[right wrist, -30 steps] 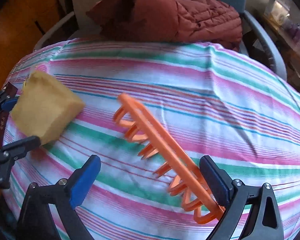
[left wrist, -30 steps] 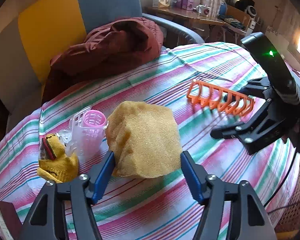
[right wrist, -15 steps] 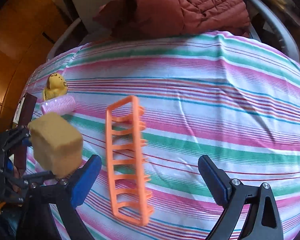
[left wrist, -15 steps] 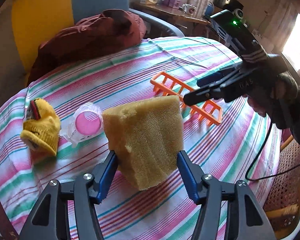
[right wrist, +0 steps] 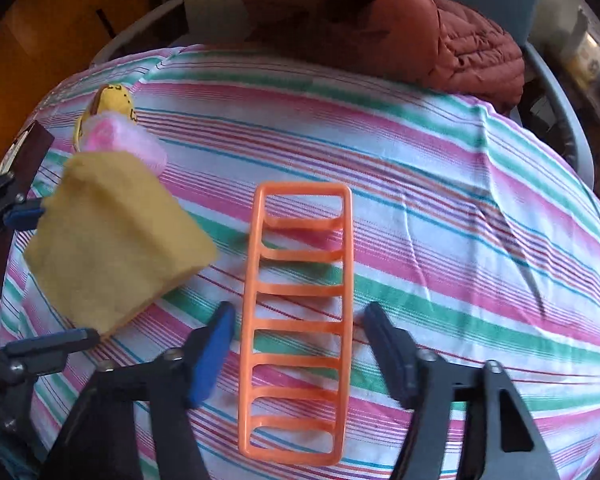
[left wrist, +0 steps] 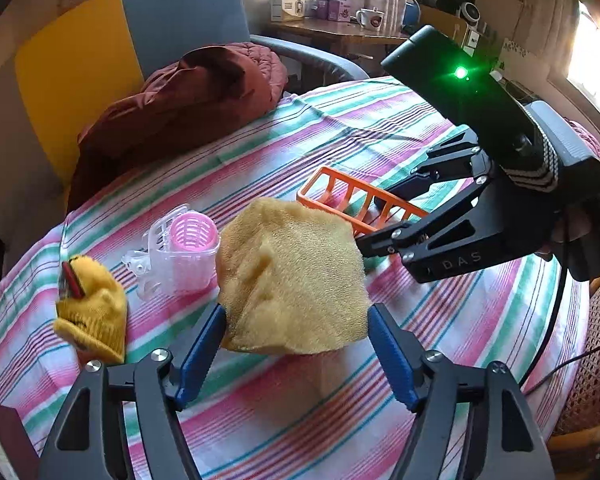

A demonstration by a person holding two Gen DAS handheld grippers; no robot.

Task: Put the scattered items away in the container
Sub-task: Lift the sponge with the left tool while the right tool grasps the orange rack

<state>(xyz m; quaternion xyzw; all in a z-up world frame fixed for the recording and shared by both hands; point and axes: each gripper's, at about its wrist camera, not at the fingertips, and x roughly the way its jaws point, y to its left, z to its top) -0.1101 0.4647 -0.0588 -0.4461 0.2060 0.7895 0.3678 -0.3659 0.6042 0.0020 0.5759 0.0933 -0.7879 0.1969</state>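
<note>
Four loose items on the striped worktop [left wrist: 340, 128]: 1 sponge [left wrist: 292, 276], 1 orange rack [right wrist: 298, 320], 1 pink roller [left wrist: 188, 236] in a clear case, 1 yellow sock [left wrist: 94, 312]. Also 1 maroon jacket [left wrist: 188, 96] on the chair at 12 o'clock.

L tongs [left wrist: 296, 356]: blue pads pressed on both sides of the sponge, gripping it, sponge held up off the cloth w/ its shadow below. Roller sits at approx 10 o'clock from the sponge, just beside it; sock further out at 9 o'clock, near the roller.

R tongs [right wrist: 300, 352]: spread wide, nothing gripped, pads apart from the rack on both sides. Rack lies flat between them, long axis running 6 to 12 o'clock, in the R wrist view. In that view the sponge is at 9–10 o'clock from the rack, near its left rail; can't tell if touching. In the L wrist view the rack shows at 1 o'clock behind the sponge, partly hidden by the R tongs.
</note>
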